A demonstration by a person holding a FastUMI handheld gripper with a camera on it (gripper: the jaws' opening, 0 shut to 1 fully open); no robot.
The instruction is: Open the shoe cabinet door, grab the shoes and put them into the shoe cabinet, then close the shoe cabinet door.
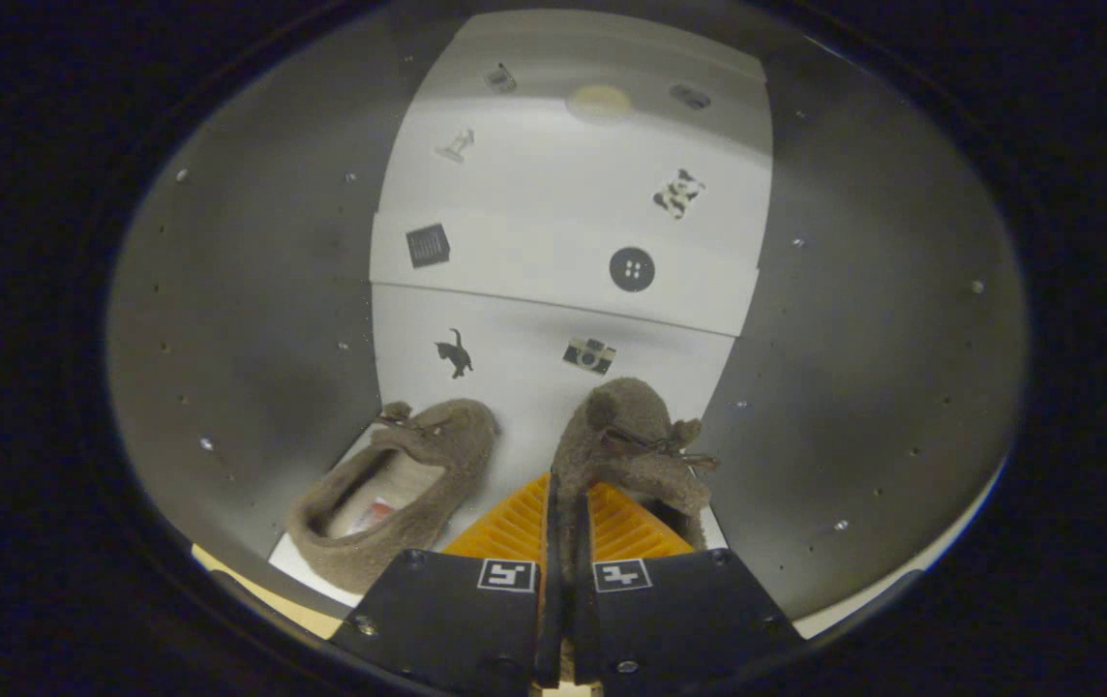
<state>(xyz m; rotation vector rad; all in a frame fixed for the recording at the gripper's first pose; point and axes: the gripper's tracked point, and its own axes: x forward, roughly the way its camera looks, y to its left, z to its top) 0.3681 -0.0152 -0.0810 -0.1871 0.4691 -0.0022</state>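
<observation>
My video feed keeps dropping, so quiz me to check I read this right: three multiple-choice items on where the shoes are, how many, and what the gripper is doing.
1. Where is the loose shoe?
A. on the cabinet floor, beside the fingers
B. on the upper shelf
C. hanging on the door

2. How many shoes show?
A. one
B. two
C. four

3. What is the gripper doing?
A. open, holding nothing
B. shut on the other shoe
C. shut on a sticker

Key: 1 A, it lies on the white floor by the side wall; 2 B, one lies loose and one is held; 3 B, both fingers pinch its rim.
</observation>
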